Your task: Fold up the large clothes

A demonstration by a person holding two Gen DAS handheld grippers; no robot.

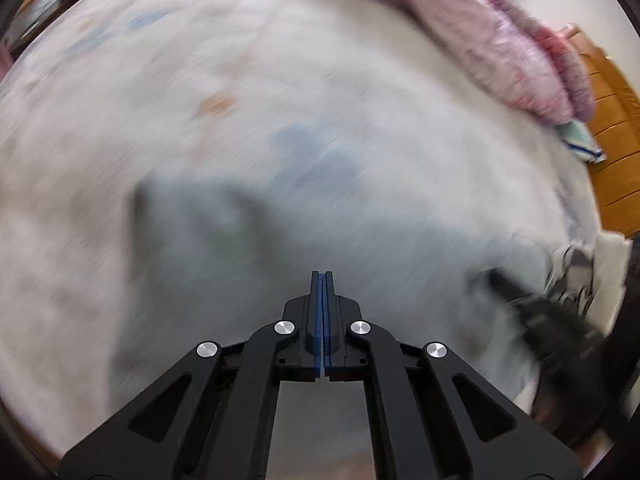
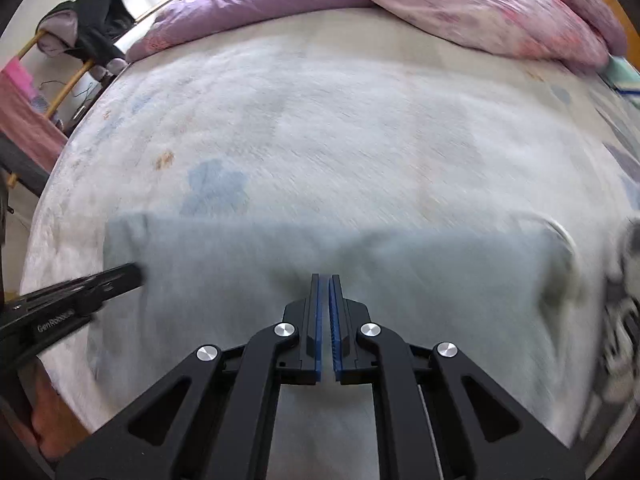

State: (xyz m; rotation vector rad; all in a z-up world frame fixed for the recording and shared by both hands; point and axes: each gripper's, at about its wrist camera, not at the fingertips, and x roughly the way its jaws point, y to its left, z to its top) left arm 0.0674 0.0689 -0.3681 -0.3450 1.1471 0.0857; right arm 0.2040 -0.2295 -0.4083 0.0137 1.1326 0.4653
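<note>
Working a pale blue garment [image 2: 320, 264] flat on the bed [image 2: 320, 120], near the front edge, w/ a pink quilt [image 2: 500, 12] bunched at the far side. Left gripper [image 1: 322, 280]: pads pressed together, nothing seen between them; it hovers over the cloth, view badly motion-blurred. Right gripper [image 2: 325, 280]: pads nearly together w/ a thin gap, and I can't tell if any cloth is caught in it. In the right view the left gripper sits at the garment's left edge, touching or just above it, can't say which.

Judgement: step in hand looks like smoothing or setting up the next fold. To do it well: slow down (blur suggests fast motion), take both ends of one edge at matching points, lift evenly, lay edge on edge, then press the crease flat. Keep tension even btwn the two grippers so the cloth doesn't bunch mid-span; a soft wrinkle shows near centre, by the right gripper tips.

Orientation: garment's long axis runs left-right across the right view, parallel to the bed's near edge; far edge straight. Which end is the collar or hem, can't tell.
</note>
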